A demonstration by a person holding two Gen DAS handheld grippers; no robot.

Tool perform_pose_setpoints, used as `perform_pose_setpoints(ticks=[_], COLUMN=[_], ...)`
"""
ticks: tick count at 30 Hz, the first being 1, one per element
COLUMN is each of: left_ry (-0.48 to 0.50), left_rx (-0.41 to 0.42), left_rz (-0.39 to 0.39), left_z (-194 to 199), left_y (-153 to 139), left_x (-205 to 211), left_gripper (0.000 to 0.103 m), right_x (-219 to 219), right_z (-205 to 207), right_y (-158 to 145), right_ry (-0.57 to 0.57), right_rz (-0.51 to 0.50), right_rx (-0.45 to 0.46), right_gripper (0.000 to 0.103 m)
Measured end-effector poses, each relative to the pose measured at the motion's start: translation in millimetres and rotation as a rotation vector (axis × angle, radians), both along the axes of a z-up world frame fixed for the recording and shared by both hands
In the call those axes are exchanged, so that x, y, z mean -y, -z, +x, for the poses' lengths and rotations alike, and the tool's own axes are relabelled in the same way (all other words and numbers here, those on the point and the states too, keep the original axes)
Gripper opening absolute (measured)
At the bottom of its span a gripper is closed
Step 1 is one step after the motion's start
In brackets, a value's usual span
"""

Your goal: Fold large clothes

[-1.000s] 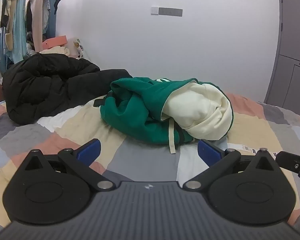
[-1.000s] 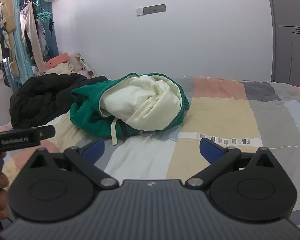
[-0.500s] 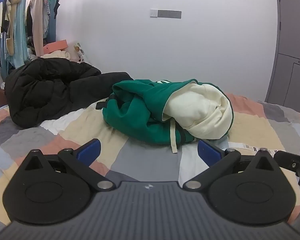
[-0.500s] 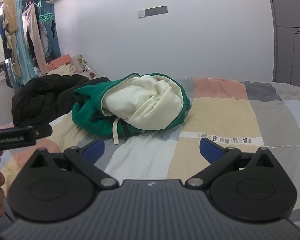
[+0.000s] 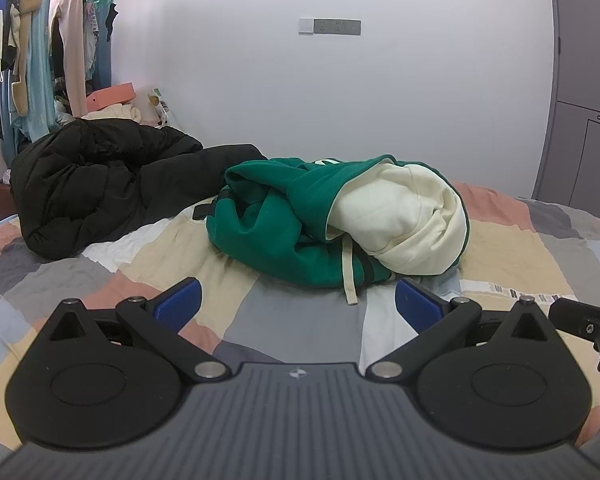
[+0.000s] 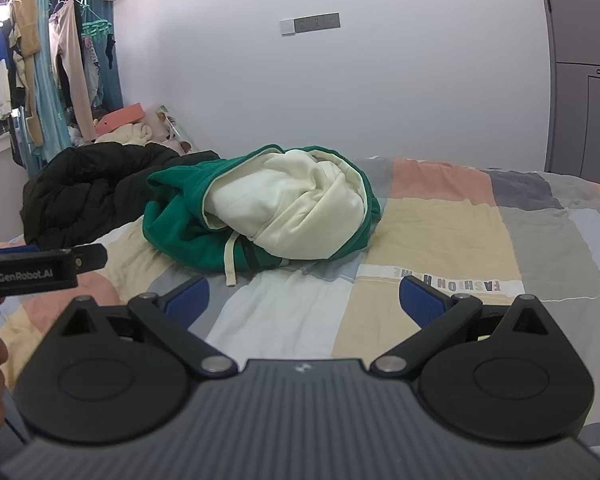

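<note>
A green hoodie with a cream lining (image 5: 300, 216) lies crumpled in a heap on the bed, a cream drawstring hanging toward me; it also shows in the right wrist view (image 6: 276, 212). My left gripper (image 5: 298, 304) is open and empty, a short way in front of the heap, above the patchwork bedspread (image 5: 308, 328). My right gripper (image 6: 306, 300) is open and empty, also short of the heap and to its right. The left gripper's side shows at the left edge of the right wrist view (image 6: 40, 266).
A black puffer jacket (image 5: 100, 184) lies bunched on the bed, left of the hoodie and touching it. Clothes hang on a rack (image 5: 40, 40) at the far left. A white wall is behind the bed and a grey wardrobe (image 5: 584, 100) on the right.
Both grippers have tilted up and drawn slightly back, so the hoodie sits a little lower in both views. Both stay open. The clothes have not moved.
</note>
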State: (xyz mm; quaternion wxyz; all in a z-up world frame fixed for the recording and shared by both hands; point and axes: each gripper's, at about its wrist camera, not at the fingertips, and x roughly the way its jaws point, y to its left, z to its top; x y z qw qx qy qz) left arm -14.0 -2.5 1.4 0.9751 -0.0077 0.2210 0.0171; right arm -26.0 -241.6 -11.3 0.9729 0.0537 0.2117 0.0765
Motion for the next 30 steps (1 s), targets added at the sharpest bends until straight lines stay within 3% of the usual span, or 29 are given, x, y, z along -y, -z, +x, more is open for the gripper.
perform_pose_setpoints(ticks=[30], left_ry=[-0.003], left_rx=[0.004], left_rz=[0.001], left_z=[-2.6], left_y=[0.5], left_x=[-1.4], left_gripper=[0.103], right_x=[-5.6], right_z=[0.7], right_y=[2.6], right_ry=[-0.003], right_rz=[-0.025], right_rx=[-0.002], right_gripper=[0.103])
